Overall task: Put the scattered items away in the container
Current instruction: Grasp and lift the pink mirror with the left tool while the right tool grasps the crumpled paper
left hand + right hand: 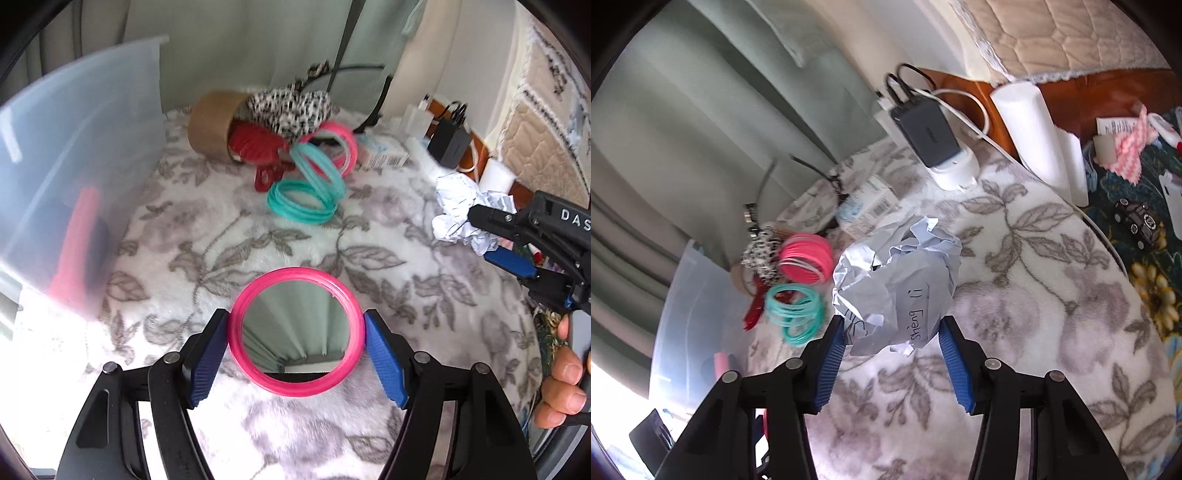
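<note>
My left gripper [296, 345] is shut on a round pink-framed mirror [295, 332], both blue pads pressing its rim, held above the floral blanket [221, 240]. The clear plastic container [74, 177] stands at the left with red and dark items inside. My right gripper [892, 341] has its pads against both sides of a crumpled paper ball [897, 284]; it also shows in the left wrist view [461, 210]. Teal bangles [306, 188], pink bangles [340, 144], a red hair claw [258, 151], a tape roll [210, 125] and a leopard scrunchie [288, 107] lie at the back.
A small barcode box [384, 155], a dark charger [448, 142] with cables and a white roll [496, 177] lie at the blanket's far right edge. A toy car [1137, 221] sits on the dark patterned cloth. Grey-green curtains hang behind.
</note>
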